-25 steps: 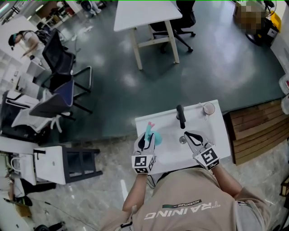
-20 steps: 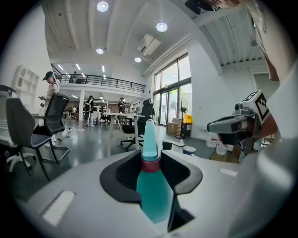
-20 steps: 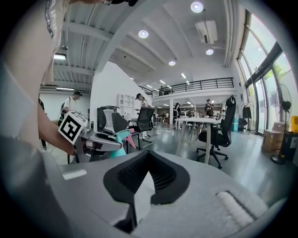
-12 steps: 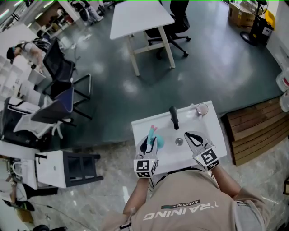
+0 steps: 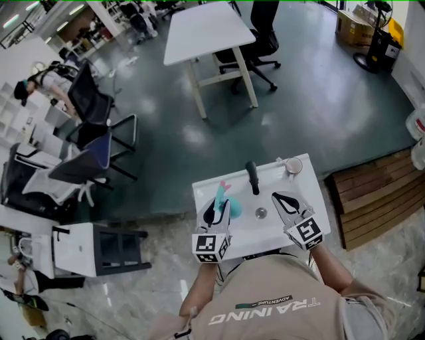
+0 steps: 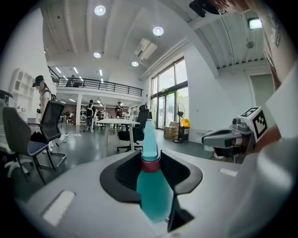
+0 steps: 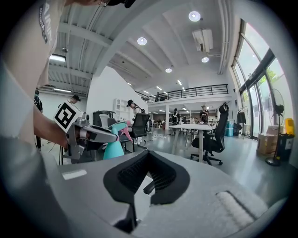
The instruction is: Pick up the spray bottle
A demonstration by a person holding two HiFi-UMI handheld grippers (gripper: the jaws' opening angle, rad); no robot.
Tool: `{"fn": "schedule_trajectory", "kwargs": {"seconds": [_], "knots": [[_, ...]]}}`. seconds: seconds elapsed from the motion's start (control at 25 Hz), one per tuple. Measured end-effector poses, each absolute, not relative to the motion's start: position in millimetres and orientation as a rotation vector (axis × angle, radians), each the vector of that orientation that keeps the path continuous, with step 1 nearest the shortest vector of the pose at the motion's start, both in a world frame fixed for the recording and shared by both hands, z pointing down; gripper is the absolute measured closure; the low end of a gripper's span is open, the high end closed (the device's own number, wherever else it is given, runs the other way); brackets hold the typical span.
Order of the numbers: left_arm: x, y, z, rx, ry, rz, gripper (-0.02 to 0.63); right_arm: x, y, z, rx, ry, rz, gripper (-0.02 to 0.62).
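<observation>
Left gripper (image 5: pixel 214 211) clamped on the bottle (image 6: pixel 152 190). The teal body is pinched between both pads with the jaws about half open, and the red collar and pale nozzle stick up past the tips. The right gripper view shows the bottle roughly upright, pink trigger on top. It is over the left part of the small white table (image 5: pixel 247 230); can't tell if its base touches the top. Right gripper (image 5: pixel 284 201) is over the right part, jaws apart, holding nothing; only tabletop and a black lever (image 5: pixel 252 178) show through the gap. The grippers are well apart.

Table: the lever stands near the middle of the back edge. A round metal fitting (image 5: pixel 261 213) sits mid-table between the grippers. A small round dish (image 5: pixel 292 166) is at the back right corner.

Room:
- Glossy dark green-grey floor (image 5: pixel 319 99) lies beyond the table, with pale marbled tile (image 5: pixel 153 279) nearer the person.
- A white desk (image 5: pixel 206 30) is further back, with a black chair (image 5: pixel 262 40) behind it.
- More black chairs (image 5: pixel 93 99) are at the left, and a white cabinet (image 5: pixel 80 242) at lower left.
- A wooden pallet (image 5: pixel 375 192) lies just right of the table.
- A box (image 5: pixel 348 25) and a fan (image 5: pixel 385 30) are at top right.
- A bystander (image 5: pixel 43 76) is at top left.
- The left gripper view shows a high white ceiling with round lights (image 6: pixel 100 10), a mezzanine railing (image 6: pixel 100 83), tall windows (image 6: pixel 170 97) and small figures far off.
</observation>
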State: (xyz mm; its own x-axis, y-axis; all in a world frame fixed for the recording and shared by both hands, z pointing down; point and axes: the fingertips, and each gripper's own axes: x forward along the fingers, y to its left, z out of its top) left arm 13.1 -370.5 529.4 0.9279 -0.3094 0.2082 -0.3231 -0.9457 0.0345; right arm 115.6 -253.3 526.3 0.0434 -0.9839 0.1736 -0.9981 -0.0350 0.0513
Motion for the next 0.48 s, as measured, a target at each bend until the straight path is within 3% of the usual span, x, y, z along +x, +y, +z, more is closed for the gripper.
{"fn": "schedule_trajectory", "kwargs": {"seconds": [0.48], "knots": [[14, -390, 475, 3.081, -0.54, 0.201, 0.46, 120, -268, 481, 2.144, -2.104, 0.039, 0.592]]}}
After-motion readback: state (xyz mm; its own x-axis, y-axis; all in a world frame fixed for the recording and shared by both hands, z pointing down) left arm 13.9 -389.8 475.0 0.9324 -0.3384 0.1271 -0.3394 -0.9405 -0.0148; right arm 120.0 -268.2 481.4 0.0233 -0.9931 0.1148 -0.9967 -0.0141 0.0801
